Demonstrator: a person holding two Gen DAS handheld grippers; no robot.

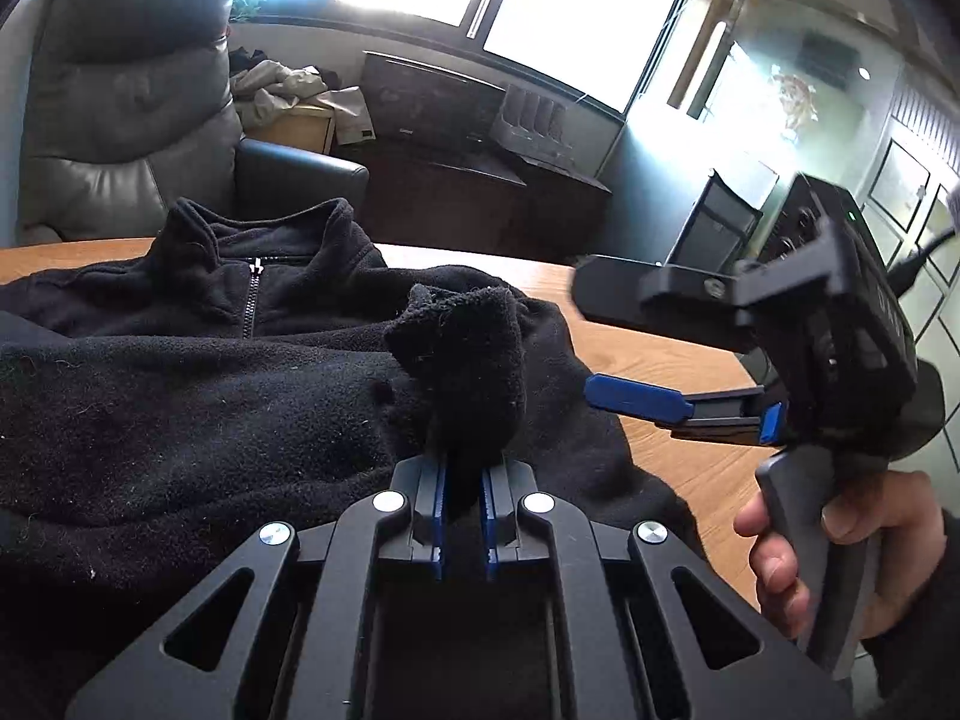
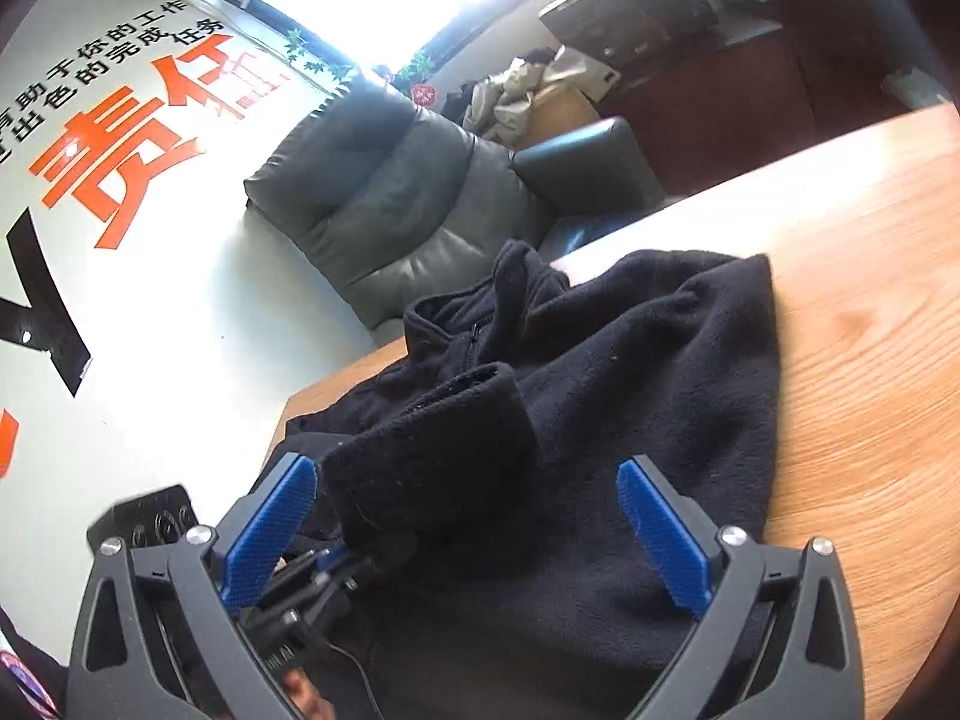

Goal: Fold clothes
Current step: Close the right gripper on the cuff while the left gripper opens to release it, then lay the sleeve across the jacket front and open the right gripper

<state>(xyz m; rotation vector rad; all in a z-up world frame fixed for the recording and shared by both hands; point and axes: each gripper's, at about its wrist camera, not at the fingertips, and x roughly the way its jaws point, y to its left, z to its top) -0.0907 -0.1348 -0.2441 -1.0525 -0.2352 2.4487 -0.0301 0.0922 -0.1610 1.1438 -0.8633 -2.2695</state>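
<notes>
Lying across the wooden table [image 2: 870,300]: black fleece jacket [image 1: 180,408], collar at twelve o'clock. Soft, thick, limp. Your left gripper [image 1: 462,498] pinches the sleeve cuff [image 1: 462,354]; right gripper [image 2: 474,510] gapes empty. Grip hems, not bulk.

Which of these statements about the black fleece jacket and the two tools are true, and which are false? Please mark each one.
1. The left tool is shut on the cuff of the black fleece jacket's sleeve. True.
2. The right tool is shut on the jacket's collar. False: its blue pads stand wide apart and hold nothing.
3. The black fleece jacket lies on a light wooden table. True.
4. The jacket's zipper is fully open. False: it is closed in the part that shows, below the collar.
5. A grey leather armchair stands behind the table. True.
</notes>
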